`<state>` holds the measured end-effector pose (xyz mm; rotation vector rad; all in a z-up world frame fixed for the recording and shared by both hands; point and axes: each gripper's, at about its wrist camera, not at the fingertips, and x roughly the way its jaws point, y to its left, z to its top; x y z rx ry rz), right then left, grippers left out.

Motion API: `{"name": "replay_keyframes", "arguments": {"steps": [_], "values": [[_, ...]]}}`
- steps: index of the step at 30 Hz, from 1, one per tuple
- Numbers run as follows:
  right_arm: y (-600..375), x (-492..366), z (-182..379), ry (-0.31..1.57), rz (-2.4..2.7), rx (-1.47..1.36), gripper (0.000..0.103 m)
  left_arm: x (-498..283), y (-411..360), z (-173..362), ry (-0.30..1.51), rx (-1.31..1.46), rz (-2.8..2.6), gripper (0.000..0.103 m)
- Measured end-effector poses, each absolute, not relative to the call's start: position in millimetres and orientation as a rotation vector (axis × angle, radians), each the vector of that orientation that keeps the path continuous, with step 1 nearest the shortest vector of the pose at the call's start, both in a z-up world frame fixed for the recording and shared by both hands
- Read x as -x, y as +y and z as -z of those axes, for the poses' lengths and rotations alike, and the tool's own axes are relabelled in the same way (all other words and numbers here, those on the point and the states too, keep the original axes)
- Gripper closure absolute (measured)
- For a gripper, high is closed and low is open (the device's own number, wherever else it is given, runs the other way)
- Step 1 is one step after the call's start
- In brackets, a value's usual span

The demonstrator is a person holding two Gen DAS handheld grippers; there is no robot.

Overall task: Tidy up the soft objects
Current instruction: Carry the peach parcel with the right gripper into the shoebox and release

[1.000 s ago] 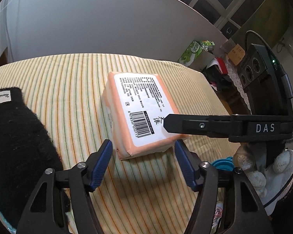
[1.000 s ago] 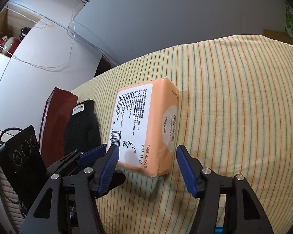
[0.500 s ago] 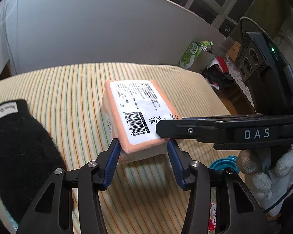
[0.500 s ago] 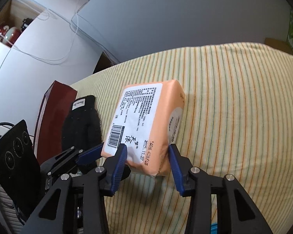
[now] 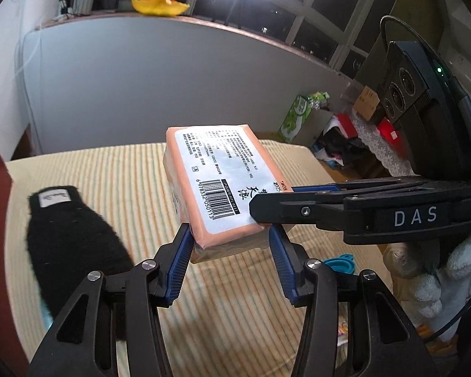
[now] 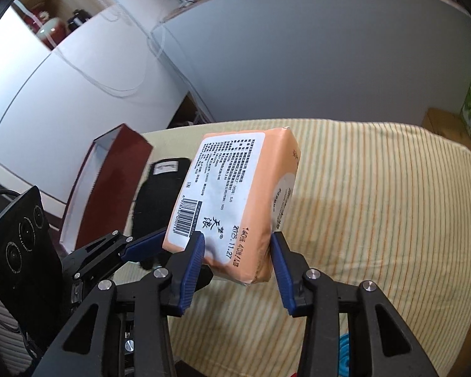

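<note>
While both tools (image 5: 230, 240) (image 6: 237, 246) clamp the tissue pack (image 5: 218, 185), left view shows gloved hand (image 5: 430, 279), right view open red box (image 6: 108, 188).

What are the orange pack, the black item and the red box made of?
Pack: likely thin glossy plastic film over a soft fill; it sheens and creases at the corners. Black item: fuzzy knit, likely wool or acrylic, with a sewn label. Box: probably coated cardboard, smooth red outside, white inside.

Grey wall (image 5: 147, 88), dark windows (image 5: 314, 15)

Striped cloth (image 5: 88, 169) over table; green carton (image 5: 293, 116), possibly tissues, beyond
</note>
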<state>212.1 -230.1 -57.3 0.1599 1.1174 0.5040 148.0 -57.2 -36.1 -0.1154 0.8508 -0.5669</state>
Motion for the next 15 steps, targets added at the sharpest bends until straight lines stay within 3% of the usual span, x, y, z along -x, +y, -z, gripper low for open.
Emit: {"name": "replay_keyframes", "arguments": {"steps": [15], "values": [[-112, -184, 17, 1.039, -0.671, -0.042, 0.063, -111, 49, 3, 0.751, 0.142, 0.417, 0.054]]}}
